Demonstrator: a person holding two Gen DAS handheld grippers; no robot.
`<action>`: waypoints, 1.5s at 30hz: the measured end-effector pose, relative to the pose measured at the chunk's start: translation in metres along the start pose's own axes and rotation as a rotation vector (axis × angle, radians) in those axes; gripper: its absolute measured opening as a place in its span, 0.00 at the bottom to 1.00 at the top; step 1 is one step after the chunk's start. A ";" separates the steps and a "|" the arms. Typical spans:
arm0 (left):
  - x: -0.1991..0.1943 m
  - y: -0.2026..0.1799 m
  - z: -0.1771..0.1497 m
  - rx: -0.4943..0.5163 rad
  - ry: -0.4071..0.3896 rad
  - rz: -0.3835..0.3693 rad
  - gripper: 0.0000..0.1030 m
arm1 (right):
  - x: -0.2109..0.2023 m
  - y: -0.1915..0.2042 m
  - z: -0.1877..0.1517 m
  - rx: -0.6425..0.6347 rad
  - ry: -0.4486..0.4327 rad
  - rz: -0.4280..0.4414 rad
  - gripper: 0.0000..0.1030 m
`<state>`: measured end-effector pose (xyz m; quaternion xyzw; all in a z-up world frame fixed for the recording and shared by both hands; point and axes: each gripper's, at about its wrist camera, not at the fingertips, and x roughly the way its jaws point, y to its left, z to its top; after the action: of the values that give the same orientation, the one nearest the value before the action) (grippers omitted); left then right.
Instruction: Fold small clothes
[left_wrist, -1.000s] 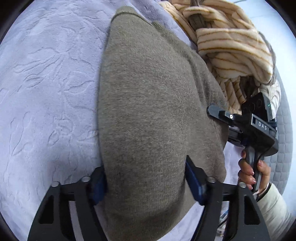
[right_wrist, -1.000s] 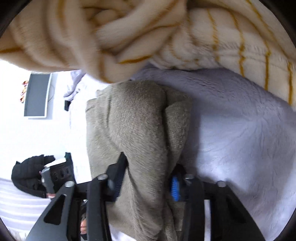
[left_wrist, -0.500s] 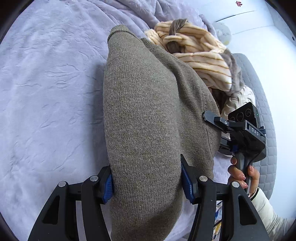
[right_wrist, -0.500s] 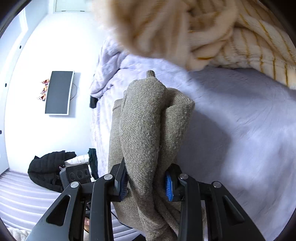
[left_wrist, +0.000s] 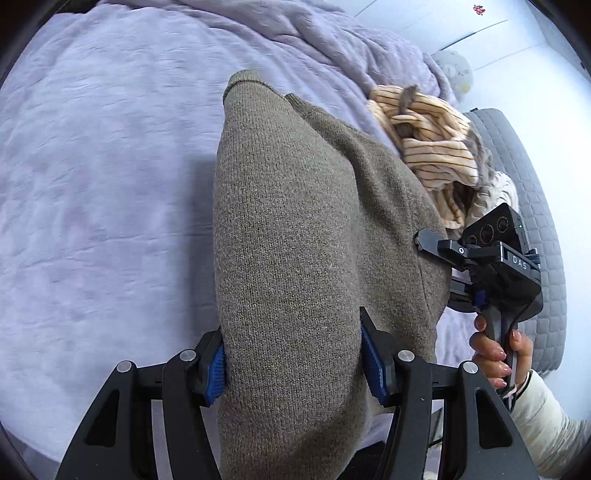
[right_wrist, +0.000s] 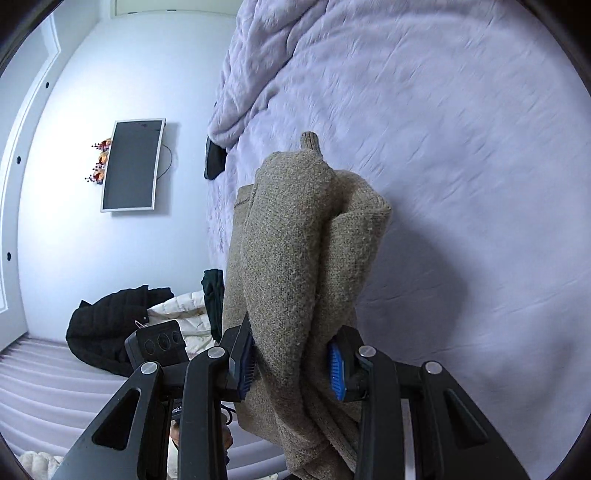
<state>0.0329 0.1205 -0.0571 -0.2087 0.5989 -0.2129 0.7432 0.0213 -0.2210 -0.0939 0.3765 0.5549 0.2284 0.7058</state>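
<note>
A grey-brown knitted sweater (left_wrist: 295, 236) hangs folded between both grippers above the lilac bedspread (left_wrist: 103, 192). My left gripper (left_wrist: 293, 362) is shut on one bunched edge of it. My right gripper (right_wrist: 293, 360) is shut on the other edge of the sweater (right_wrist: 295, 266), which drapes down in thick folds, a cuff sticking up at its far end. The right gripper also shows in the left wrist view (left_wrist: 491, 266), held by a hand at the sweater's right side.
A pile of cream, yellow-striped clothes (left_wrist: 428, 147) lies on the bed at the right, near a grey quilted cushion (left_wrist: 532, 199). A wall screen (right_wrist: 131, 164) and a black jacket (right_wrist: 110, 325) are beyond the bed edge.
Both grippers have lifted the sweater up and away from the striped pile; the bed now lies farther below, and the pile has left the right wrist view.
</note>
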 end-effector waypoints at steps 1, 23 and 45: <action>-0.004 0.013 -0.002 0.005 -0.005 0.013 0.59 | 0.015 0.003 -0.004 -0.001 0.005 0.000 0.35; -0.046 0.079 -0.036 0.089 -0.052 0.269 0.67 | 0.062 0.028 -0.053 -0.063 -0.068 -0.578 0.75; -0.054 0.058 -0.071 0.111 -0.003 0.456 0.67 | 0.062 0.029 -0.121 -0.070 0.030 -0.655 0.43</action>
<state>-0.0432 0.1948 -0.0607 -0.0271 0.6168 -0.0717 0.7834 -0.0739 -0.1238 -0.1209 0.1502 0.6486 0.0134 0.7460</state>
